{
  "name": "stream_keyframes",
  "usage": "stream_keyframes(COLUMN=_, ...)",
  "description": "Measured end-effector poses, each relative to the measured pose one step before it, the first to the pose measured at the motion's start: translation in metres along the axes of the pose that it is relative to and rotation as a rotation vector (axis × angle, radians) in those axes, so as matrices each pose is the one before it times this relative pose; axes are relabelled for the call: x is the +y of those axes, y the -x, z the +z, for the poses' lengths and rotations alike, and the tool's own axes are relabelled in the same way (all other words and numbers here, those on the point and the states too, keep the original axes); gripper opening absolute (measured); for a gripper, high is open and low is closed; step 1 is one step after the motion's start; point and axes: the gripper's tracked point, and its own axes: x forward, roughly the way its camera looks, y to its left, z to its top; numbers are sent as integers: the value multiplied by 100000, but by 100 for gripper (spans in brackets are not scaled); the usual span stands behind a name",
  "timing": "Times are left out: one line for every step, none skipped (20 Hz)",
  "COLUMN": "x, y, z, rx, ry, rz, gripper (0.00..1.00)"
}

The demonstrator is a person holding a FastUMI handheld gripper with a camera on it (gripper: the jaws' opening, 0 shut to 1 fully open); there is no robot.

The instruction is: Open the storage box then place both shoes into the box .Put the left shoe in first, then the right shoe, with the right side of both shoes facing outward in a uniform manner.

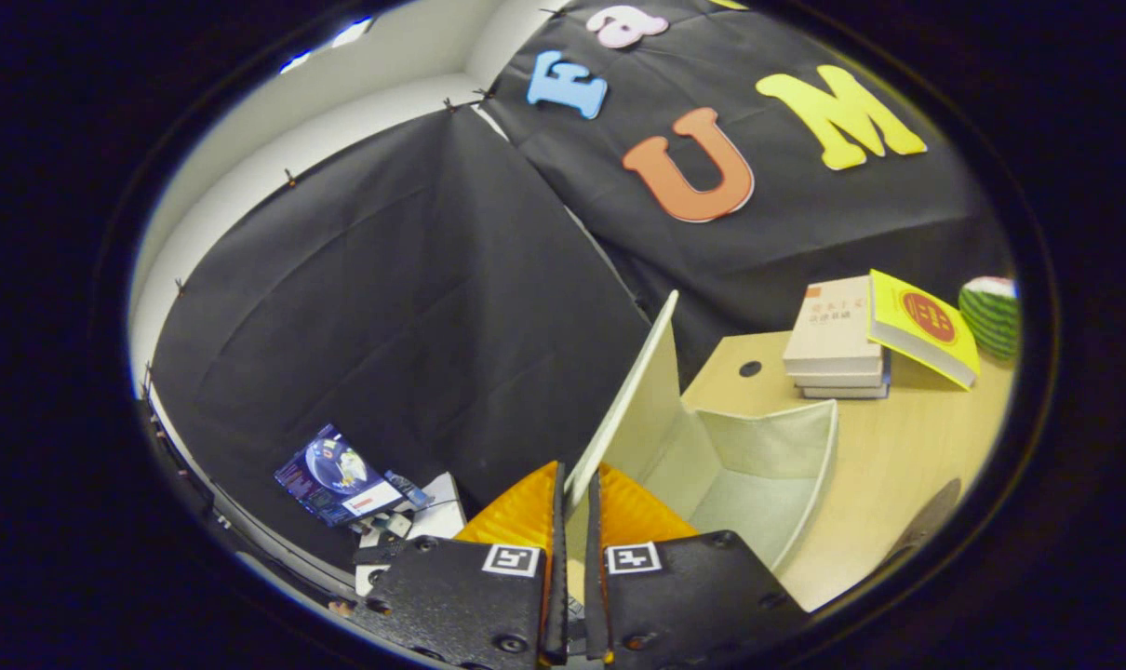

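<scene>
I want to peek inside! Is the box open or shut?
Open. The gripper is pinching the lid, which stands raised above the storage box, and its bare inside shows.

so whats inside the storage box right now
The storage box shows a bare pale lining and no shoe in the part that is visible. The claw is clamped on the raised lid, and its fingers hide the box's near corner.

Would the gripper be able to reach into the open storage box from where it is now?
Probably not yet: the gripper is shut on the raised lid. The storage box beyond is open, nothing blocking.
</scene>
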Motion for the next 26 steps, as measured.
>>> stream_keyframes(x=1054, y=-972, z=-22, rx=1038, ry=2227, rz=434, gripper=14)
stream_keyframes(x=1053, y=-875, z=81, rx=805, ry=2180, rz=268, gripper=15)
stream_keyframes(x=751, y=-964, z=25, rx=864, ry=2446, rz=-194, gripper=17)
stream_keyframes(x=825, y=-728, z=-66, rx=1053, ry=2832, rz=-664, gripper=19)
stream_keyframes(x=673, y=-441, z=-49, rx=1002, ry=2627, rz=-1215, gripper=23)
stream_keyframes(x=404, y=-287, z=-322, rx=1281, ry=1961, rz=-1075, gripper=25)
stream_keyframes(x=331, y=-472, z=28, rx=-21, ry=1542, rz=-1053, gripper=28)
stream_keyframes(x=229, y=-266, z=13, rx=-643, ry=2176, rz=-633, gripper=47)
stream_keyframes(x=-135, y=-321, z=261, rx=-362, ry=2646, rz=-2289, gripper=65)
stream_keyframes(x=-130, y=-237, z=41, rx=-748, ry=2815, rz=-1787, gripper=83)
stream_keyframes(x=174, y=-140, z=145, rx=-213, ry=2548, rz=-702, gripper=100)
stream_keyframes(x=269, y=-155, z=-154, rx=-548, ry=1315, rz=40, gripper=100)
stream_keyframes(x=296, y=180, z=120, rx=-640, ry=558, rz=-175, gripper=100)
stream_keyframes(x=221, y=163, z=187, rx=-560, ry=500, rz=194, gripper=100)
stream_keyframes(x=-15, y=273, z=34, rx=-279, ry=674, rz=-491, gripper=100)
stream_keyframes(x=-359, y=322, z=128, rx=-910, ry=430, rz=-1419, gripper=100)
stream_keyframes(x=-611, y=460, z=137, rx=-1054, ry=265, rz=-1748, gripper=100)
stream_keyframes(x=-743, y=639, z=152, rx=-1339, ry=-242, rz=-2447, gripper=100)
stream_keyframes(x=-971, y=851, z=41, rx=-911, ry=-90, rz=-2840, gripper=100)
stream_keyframes(x=-833, y=904, z=-83, rx=-226, ry=-110, rz=-2487, gripper=100)
stream_keyframes(x=-1128, y=1163, z=-64, rx=-261, ry=235, rz=-3095, gripper=100)
stream_keyframes(x=-1328, y=1269, z=-2, rx=-431, ry=233, rz=-3450, gripper=100)
stream_keyframes(x=-1473, y=1418, z=55, rx=-280, ry=-372, rz=-3772, gripper=100)
stream_keyframes(x=-1412, y=1457, z=51, rx=-217, ry=-791, rz=-3374, gripper=100)
stream_keyframes(x=-1361, y=1639, z=-79, rx=-294, ry=-956, rz=-3202, gripper=100)
stream_keyframes(x=-1721, y=1482, z=-20, rx=363, ry=-333, rz=-4343, gripper=100)
